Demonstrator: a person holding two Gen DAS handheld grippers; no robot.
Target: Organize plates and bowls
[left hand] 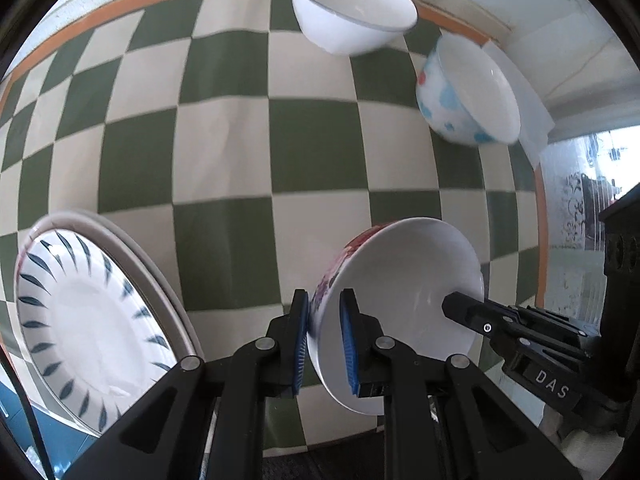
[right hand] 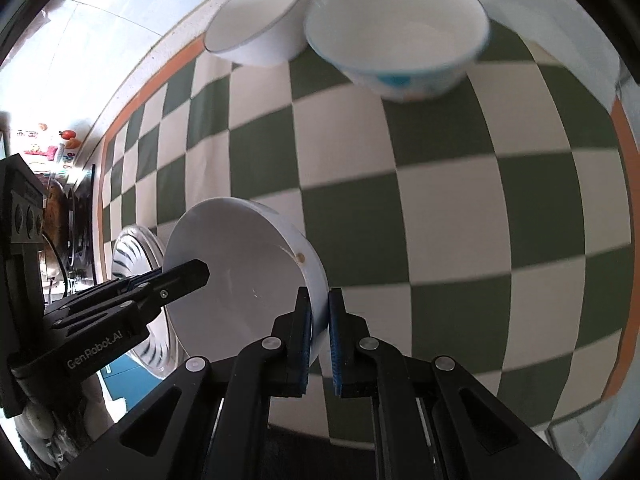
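left gripper [left hand: 325, 334] jaws pinched near-closed, fingers pointing 12 o'clock. right gripper [right hand: 319, 334] same, narrow gap; each enters the other's view from 3 and 9 o'clock.

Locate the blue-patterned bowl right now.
Far end of the checkered cloth: the blue-patterned bowl sits just right of the plain white bowl in the right wrist view.

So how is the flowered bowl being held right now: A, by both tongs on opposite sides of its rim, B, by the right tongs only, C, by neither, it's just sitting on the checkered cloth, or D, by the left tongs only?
A: the left tongs and the right tongs each pinch the rim of the flowered bowl on opposite sides.
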